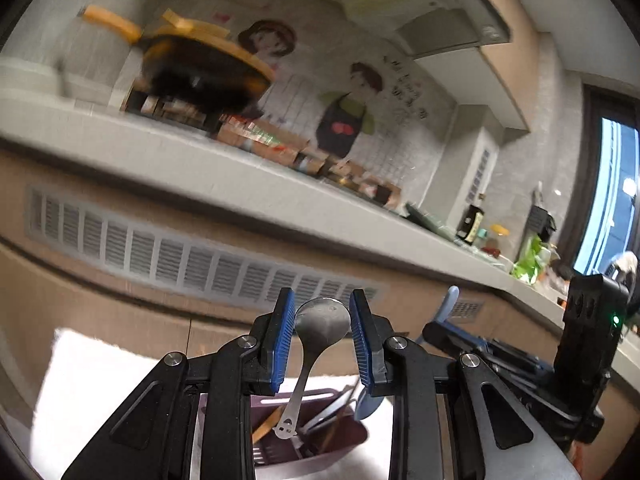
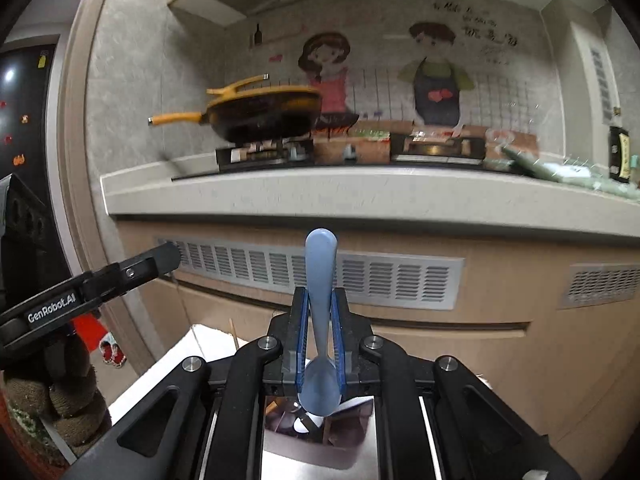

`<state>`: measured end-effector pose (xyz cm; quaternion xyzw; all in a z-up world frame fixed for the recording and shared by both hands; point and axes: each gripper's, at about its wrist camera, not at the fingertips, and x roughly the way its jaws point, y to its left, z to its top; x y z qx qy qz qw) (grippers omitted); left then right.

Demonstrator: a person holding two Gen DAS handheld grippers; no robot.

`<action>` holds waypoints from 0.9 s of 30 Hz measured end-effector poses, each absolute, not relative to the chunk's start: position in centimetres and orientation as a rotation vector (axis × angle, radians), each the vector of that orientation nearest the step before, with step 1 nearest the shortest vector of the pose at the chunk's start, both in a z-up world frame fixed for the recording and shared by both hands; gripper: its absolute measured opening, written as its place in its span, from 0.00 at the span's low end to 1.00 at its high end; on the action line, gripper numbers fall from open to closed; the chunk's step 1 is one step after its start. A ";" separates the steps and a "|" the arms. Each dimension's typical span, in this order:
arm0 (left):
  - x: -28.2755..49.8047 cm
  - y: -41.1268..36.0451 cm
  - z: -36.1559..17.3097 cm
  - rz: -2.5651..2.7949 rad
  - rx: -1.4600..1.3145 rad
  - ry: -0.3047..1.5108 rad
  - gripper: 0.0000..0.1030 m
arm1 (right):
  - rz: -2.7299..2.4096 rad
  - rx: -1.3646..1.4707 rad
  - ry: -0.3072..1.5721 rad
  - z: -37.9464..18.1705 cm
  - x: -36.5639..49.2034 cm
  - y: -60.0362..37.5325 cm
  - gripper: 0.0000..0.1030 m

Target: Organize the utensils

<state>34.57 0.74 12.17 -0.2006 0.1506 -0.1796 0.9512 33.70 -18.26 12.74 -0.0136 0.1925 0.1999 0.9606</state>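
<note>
A metal spoon hangs bowl-up between the blue pads of my left gripper, which is shut on the bowl's edges; its handle dangles toward a mauve utensil holder below. The holder contains several utensils. My right gripper is shut on a light blue spoon, handle pointing up and away, bowl near the camera. In the left wrist view the right gripper with the blue spoon is just to the right. One left finger shows at the left of the right wrist view.
The holder stands on a white table. Ahead runs a grey kitchen counter over a beige cabinet front with a vent grille. A yellow pan sits on the stove.
</note>
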 end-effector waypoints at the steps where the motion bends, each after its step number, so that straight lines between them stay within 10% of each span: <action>1: 35.1 0.8 11.2 -0.365 -0.419 0.323 0.28 | 0.407 -0.030 0.406 12.1 34.1 -18.1 0.11; 7: 38.4 1.5 3.2 -0.385 -0.496 0.470 0.30 | 0.398 -0.078 0.548 6.3 36.7 -16.3 0.11; 12: 38.3 1.5 0.6 -0.353 -0.487 0.546 0.52 | 0.416 -0.015 0.724 2.5 37.7 -16.9 0.12; 27: 18.0 -0.7 2.1 -0.036 -0.136 0.465 0.61 | 0.444 -0.001 0.550 3.5 20.1 -19.7 0.33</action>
